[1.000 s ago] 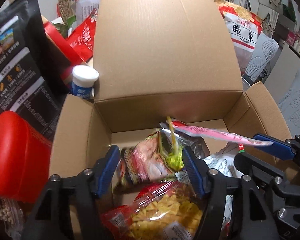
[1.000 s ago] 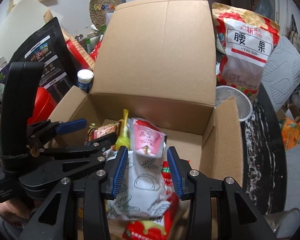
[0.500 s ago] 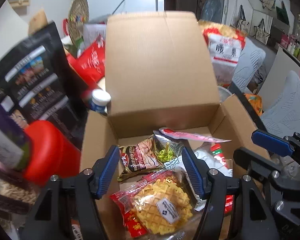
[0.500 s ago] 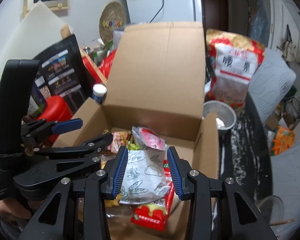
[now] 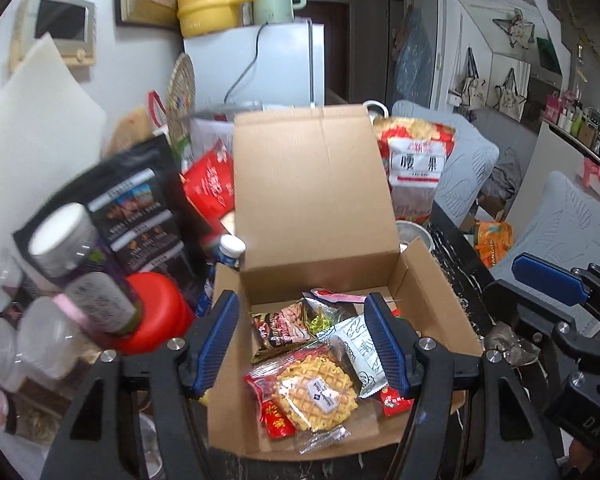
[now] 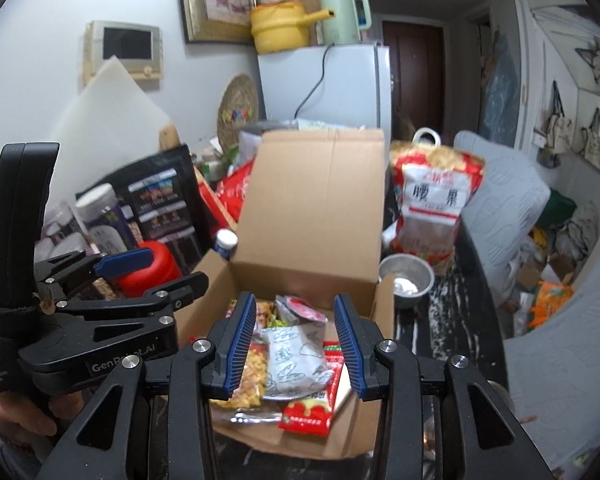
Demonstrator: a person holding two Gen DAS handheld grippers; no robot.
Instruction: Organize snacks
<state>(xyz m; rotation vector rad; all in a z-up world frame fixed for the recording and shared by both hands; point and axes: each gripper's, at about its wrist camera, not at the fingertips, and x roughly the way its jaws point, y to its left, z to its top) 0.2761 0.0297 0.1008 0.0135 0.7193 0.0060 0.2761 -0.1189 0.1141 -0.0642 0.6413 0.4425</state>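
Cardboard box open, snack packets inside

Upright flap behind open box

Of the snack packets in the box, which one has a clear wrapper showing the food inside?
The waffle packet at the front of the cardboard box; the others are opaque printed wrappers.
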